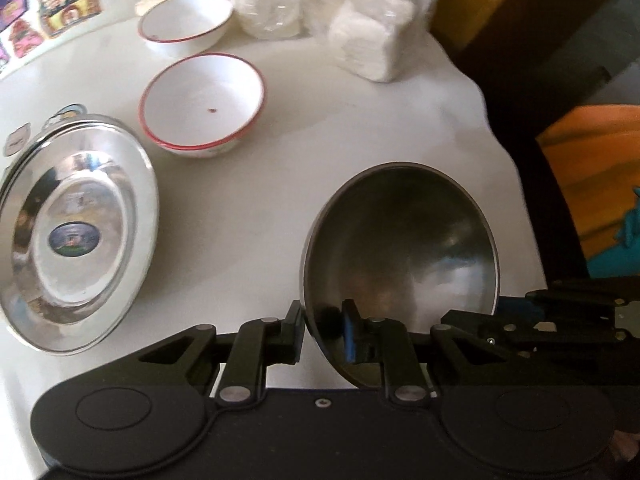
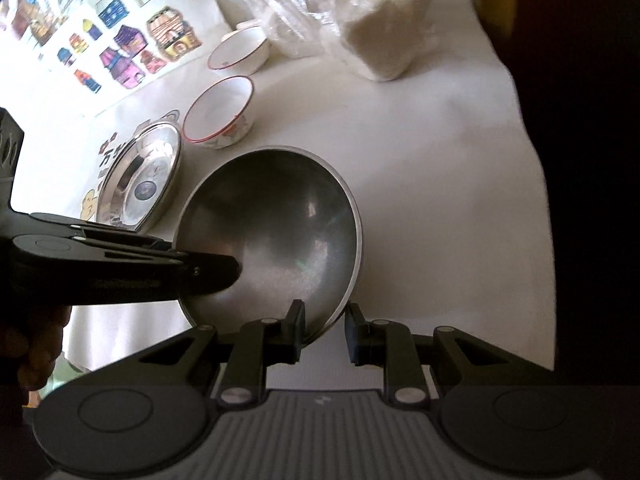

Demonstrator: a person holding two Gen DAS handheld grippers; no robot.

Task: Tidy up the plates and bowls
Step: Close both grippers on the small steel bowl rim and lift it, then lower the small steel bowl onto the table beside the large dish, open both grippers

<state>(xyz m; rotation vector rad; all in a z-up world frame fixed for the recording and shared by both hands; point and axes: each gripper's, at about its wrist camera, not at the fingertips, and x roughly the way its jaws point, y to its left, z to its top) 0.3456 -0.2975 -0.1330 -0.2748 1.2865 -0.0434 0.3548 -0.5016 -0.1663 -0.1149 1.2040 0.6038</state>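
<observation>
- Two claws on one steel bowl (image 1: 400,248): left gripper (image 1: 326,336) pinching the rim nearest its camera, one pad outside the wall, one inside; right gripper (image 2: 324,330) straddling the opposite rim, inner pad against the wall, outer pad seemingly a hair off — pinch probable, not certain.
- Held tilted over the white tabletop (image 1: 320,140), just ahead of both claws; contact with the surface not discernible.
- Risk: slippage of the thin, polished rim through narrow pads; likely cause, uneven pull between the two hands or any twist of one wrist against the other.
- Risk: rotation about the two pinch points, ending in a drop and clatter; likely cause, one claw loosening before the bowl is seated.
- Risk: collision with the steel plate stack (image 1: 76,240), left of and near the left claw; likely cause, a sideways swing during lowering.
- Ahead and left of the left claw: near red-rimmed white bowl (image 1: 202,106), clear of the held bowl; farther ahead, second red-rimmed bowl (image 1: 186,20).
- Far ahead: plastic-wrapped white packages (image 1: 320,12), well apart, no obstruction.
- Space directly under and right of the held bowl unobstructed up to the table edge.
</observation>
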